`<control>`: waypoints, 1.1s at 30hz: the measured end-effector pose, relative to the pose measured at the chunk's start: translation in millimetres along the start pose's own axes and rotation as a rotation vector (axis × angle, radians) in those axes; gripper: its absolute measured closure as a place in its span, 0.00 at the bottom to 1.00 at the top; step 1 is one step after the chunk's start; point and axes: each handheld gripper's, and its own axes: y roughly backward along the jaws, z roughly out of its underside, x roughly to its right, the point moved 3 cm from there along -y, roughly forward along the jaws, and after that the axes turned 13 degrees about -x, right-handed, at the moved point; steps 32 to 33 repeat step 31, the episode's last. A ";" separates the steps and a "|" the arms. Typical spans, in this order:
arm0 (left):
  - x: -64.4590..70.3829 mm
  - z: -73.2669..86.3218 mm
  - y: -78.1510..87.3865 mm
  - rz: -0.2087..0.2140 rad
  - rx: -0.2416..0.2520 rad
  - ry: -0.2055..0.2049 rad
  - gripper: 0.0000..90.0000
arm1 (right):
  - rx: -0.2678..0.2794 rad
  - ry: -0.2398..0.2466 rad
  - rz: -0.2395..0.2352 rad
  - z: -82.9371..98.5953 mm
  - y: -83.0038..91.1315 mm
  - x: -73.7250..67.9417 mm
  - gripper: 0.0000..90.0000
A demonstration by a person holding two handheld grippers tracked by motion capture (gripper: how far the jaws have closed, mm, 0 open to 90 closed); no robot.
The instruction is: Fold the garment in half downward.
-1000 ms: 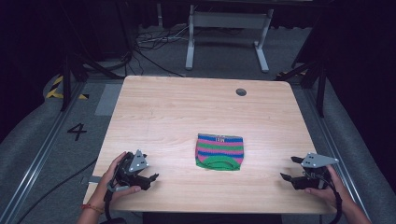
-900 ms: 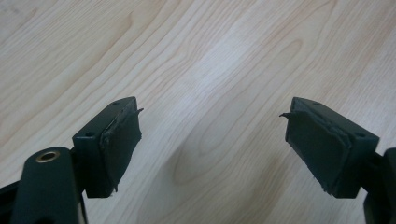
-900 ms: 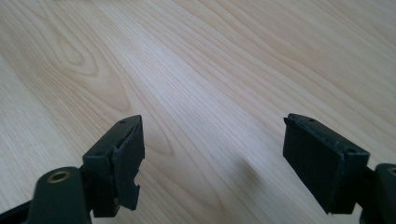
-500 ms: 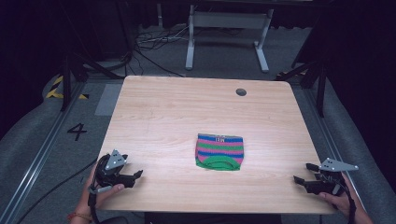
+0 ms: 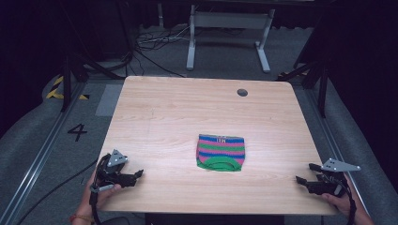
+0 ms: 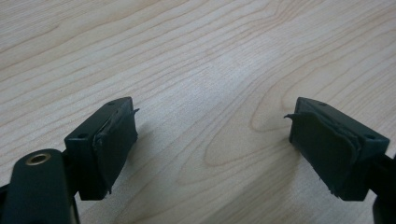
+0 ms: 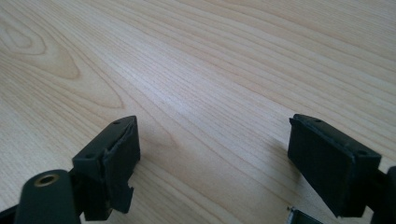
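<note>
Between my hands, the striped cloth [image 5: 220, 152] lies at twelve o'clock, long axis across; my left gripper [image 5: 136, 176] and right gripper [image 5: 302, 180] sit about equally far, both with jaws apart.

Both tools [image 5: 137, 174] [image 5: 300, 180] back inward
</note>
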 end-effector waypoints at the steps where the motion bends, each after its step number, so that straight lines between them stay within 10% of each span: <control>1: 0.6 -0.3 -0.2 -0.001 -0.001 0.008 0.16 | 0.000 0.000 0.000 0.0 0.0 0.0 0.19; 33: 5.1 -4.7 -4.2 -0.040 -0.009 0.085 0.09 | -0.002 0.004 -0.003 -0.5 -0.5 1.0 0.18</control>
